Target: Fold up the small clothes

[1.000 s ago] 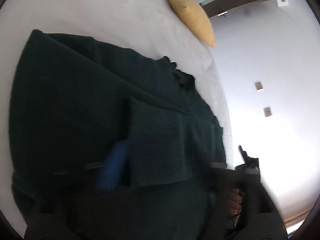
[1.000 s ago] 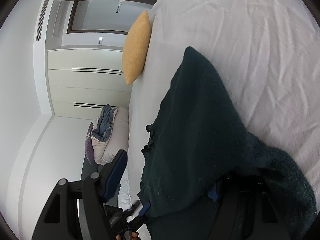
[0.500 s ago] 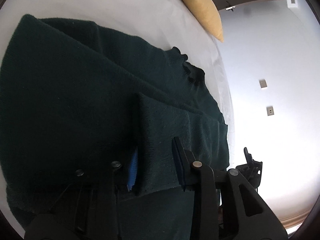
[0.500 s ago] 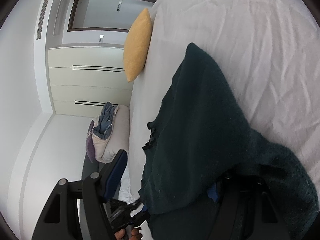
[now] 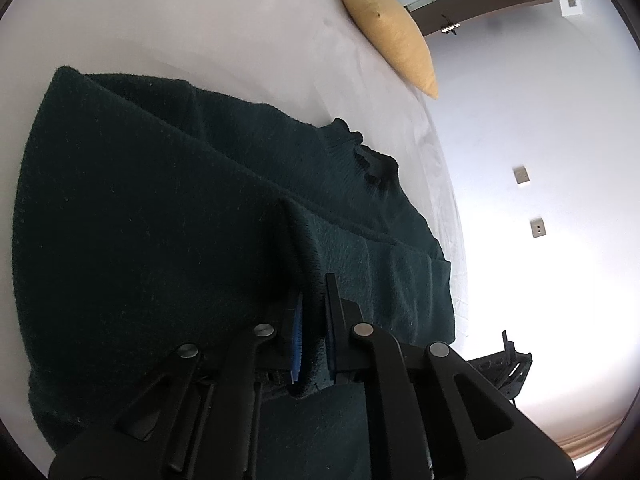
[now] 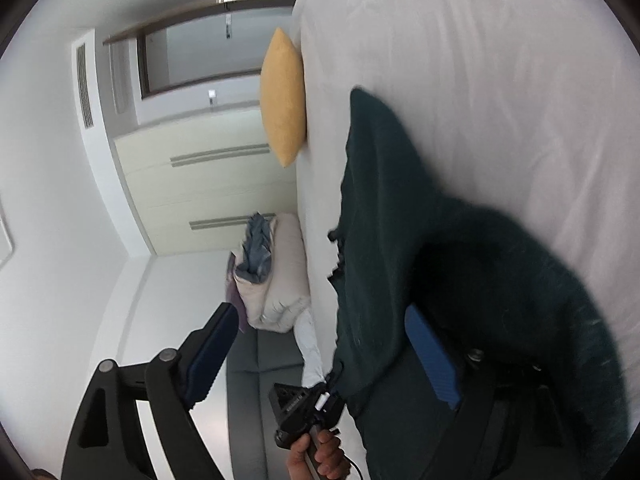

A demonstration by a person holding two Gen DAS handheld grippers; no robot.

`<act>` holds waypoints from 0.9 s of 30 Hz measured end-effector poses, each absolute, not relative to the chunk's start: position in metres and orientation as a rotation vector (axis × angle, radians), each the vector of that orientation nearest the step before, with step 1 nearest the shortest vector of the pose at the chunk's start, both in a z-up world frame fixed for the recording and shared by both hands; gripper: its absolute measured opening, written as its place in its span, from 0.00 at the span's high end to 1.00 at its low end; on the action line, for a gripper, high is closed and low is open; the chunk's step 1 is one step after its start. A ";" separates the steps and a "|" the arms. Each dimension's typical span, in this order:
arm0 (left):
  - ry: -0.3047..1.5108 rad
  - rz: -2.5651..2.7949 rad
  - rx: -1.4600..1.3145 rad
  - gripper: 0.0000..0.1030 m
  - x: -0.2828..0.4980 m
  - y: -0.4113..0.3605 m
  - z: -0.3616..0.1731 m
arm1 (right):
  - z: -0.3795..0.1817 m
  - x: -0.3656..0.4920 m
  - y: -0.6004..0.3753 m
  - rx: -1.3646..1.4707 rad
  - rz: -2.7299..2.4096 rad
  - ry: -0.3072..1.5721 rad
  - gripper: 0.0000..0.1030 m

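White bed point(image 5: 240, 32) is carrying the sweater point(image 5: 152, 216); my left gripper point(image 5: 314, 312) is pinching its folded edge to lift it, my right gripper point(image 6: 324, 344) gaping open beside it.

Left gripper point(image 5: 314, 320) jaws now clamped on sweater point(image 5: 160, 220) fold; right gripper point(image 6: 324, 356) jaws sprung wide, fabric released.

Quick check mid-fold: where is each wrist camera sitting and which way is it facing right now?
Left wrist: on the left claw, looking along its fingers over the dark green sweater on the bed; claw shut on a fold.
Right wrist: on the right claw, facing the wardrobe; claw open, and the left hand shows.
Shared: sweater, bed, yellow pillow.
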State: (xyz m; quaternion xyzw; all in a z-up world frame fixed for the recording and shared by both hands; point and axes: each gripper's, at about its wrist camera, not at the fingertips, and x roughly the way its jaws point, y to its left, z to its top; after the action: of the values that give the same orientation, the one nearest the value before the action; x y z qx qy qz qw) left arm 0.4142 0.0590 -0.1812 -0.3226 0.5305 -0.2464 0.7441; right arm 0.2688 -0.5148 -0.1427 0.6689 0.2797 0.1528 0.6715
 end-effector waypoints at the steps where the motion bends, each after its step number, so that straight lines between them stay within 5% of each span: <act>1: 1.165 -0.541 -0.699 0.93 0.414 0.060 -0.181 | -0.141 0.272 -0.513 1.489 0.333 0.640 0.15; 9: 1.177 -0.530 -0.714 0.93 0.412 0.067 -0.200 | -0.141 0.299 -0.549 1.472 0.221 0.546 0.18; 27: 1.119 -0.514 -0.749 0.93 0.400 0.088 -0.214 | -0.137 0.324 -0.514 1.272 0.226 0.684 0.20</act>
State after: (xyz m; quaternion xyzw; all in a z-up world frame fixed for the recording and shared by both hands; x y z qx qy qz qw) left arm 0.3996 0.0876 -0.2142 -0.3430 0.5122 -0.2353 0.7514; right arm 0.3239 -0.5144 -0.1370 0.5808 0.3125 0.1033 0.7446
